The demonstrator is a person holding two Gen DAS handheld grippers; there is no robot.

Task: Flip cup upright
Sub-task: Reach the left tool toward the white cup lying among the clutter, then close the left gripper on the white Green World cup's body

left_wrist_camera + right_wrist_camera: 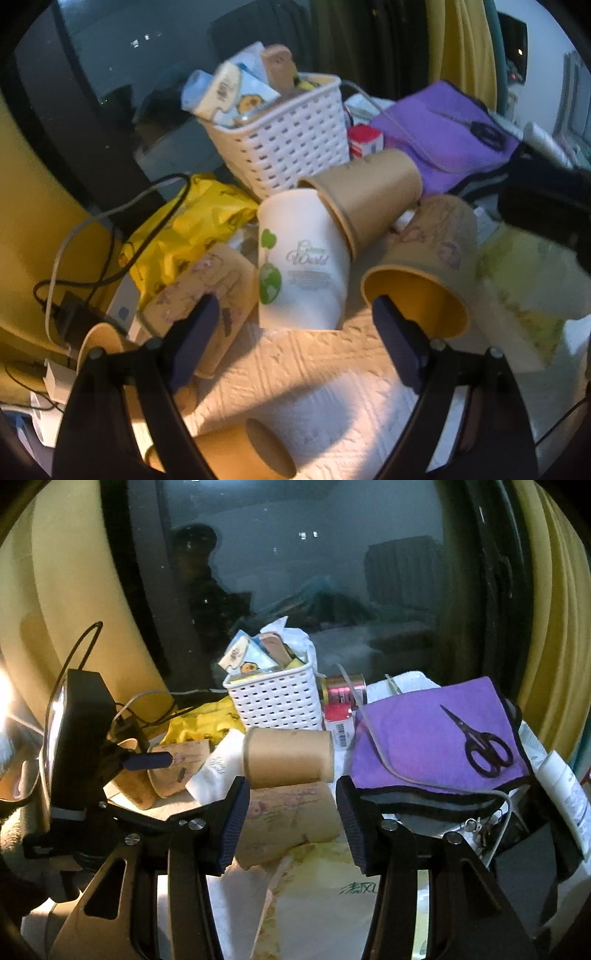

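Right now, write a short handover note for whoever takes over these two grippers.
Left gripper: open, holding nothing, facing the pile of cups.
Right gripper: open, a printed brown cup lying on its side between its fingers, not clamped.
Cups: white cup rim-down; plain brown cup tipped against it; another printed cup on its side at left.
Done: none upright. Left: grip a cup, stand it up.

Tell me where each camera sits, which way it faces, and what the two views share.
Left wrist: on the left gripper, looking forward and down at the white cup and tipped kraft cups; own open fingers show.
Right wrist: on the right gripper, facing the window over a printed kraft cup; own open fingers and the left gripper show.
Shared: white basket, purple cloth.
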